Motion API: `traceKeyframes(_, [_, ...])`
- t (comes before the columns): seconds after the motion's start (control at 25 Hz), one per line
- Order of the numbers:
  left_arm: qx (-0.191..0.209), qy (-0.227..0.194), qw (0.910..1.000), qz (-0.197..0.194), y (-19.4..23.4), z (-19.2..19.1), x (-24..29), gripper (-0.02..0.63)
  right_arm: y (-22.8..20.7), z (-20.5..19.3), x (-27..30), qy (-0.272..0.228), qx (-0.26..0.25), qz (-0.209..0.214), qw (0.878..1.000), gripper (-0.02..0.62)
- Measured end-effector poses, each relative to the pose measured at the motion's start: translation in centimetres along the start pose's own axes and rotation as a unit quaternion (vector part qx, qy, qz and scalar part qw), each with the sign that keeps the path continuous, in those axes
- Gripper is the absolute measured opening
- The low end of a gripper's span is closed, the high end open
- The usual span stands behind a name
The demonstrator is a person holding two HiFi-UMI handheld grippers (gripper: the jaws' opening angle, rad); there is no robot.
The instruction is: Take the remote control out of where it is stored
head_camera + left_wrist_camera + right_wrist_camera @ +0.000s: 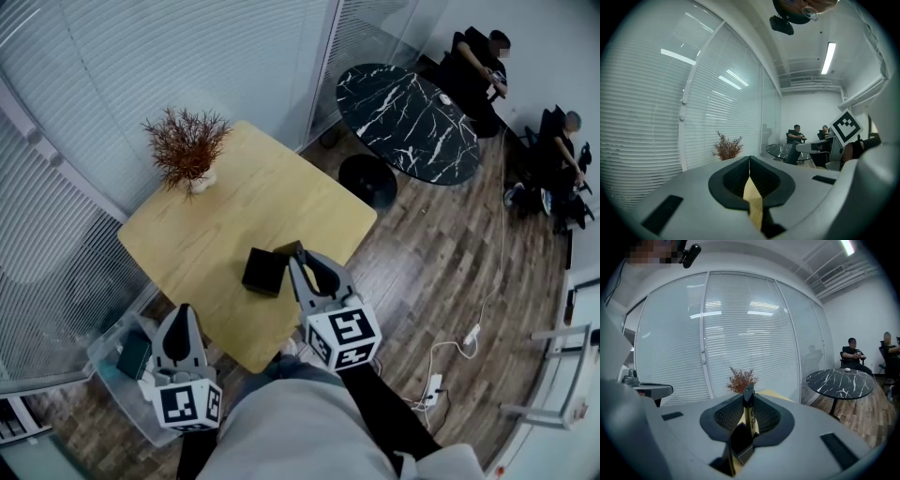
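Pinching the remote control (748, 395) by its thin edge, the right hand-held gripper (297, 260) may let it slip onto the tabletop (211, 234).

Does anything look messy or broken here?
Nothing looks broken or spilled. The plant stands upright on the table and the box sits flat. Only a white power strip and its cable lie loose on the floor.

I hold the grey two-jaw left gripper (185, 314) low at my left side, jaws pressed together with nothing between them. My grey right gripper (299, 258) reaches further forward, jaws clamped on an upright slim black remote control (748, 393).
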State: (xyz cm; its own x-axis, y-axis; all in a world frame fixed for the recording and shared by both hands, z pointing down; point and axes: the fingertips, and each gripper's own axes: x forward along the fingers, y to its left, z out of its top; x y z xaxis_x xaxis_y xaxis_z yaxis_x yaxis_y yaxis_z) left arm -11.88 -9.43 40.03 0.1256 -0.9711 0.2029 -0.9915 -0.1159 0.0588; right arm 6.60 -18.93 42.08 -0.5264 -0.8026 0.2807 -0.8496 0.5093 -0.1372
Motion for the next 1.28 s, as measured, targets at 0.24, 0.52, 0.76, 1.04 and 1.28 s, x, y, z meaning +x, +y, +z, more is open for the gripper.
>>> traceKeyframes(0.24, [0.0, 0.001, 1.0, 0.0, -0.2, 0.0, 0.0, 0.009, -0.3, 0.4, -0.2, -0.006, 0.001, -0.003, 1.0, 0.066])
traceKeyframes(0.52, [-0.001, -0.002, 1.0, -0.003, -0.4, 0.1, 0.0, 0.009, -0.5, 0.8, -0.4, -0.014, -0.003, -0.004, 1.0, 0.066])
traceKeyframes(0.76, [-0.002, -0.001, 1.0, -0.003, -0.5, 0.1, -0.2, 0.009, -0.4, 1.1, -0.7, -0.018, -0.005, -0.005, 1.0, 0.066])
traceKeyframes(1.04, [-0.002, -0.003, 1.0, -0.004, -0.5, 0.2, -0.1, 0.009, -0.3, 1.2, -0.8, -0.019, -0.012, -0.004, 1.0, 0.066])
traceKeyframes(1.28, [-0.001, -0.004, 1.0, -0.004, -0.4, 0.2, -0.3, 0.009, -0.2, 1.4, -1.0, -0.021, -0.012, -0.004, 1.0, 0.066])
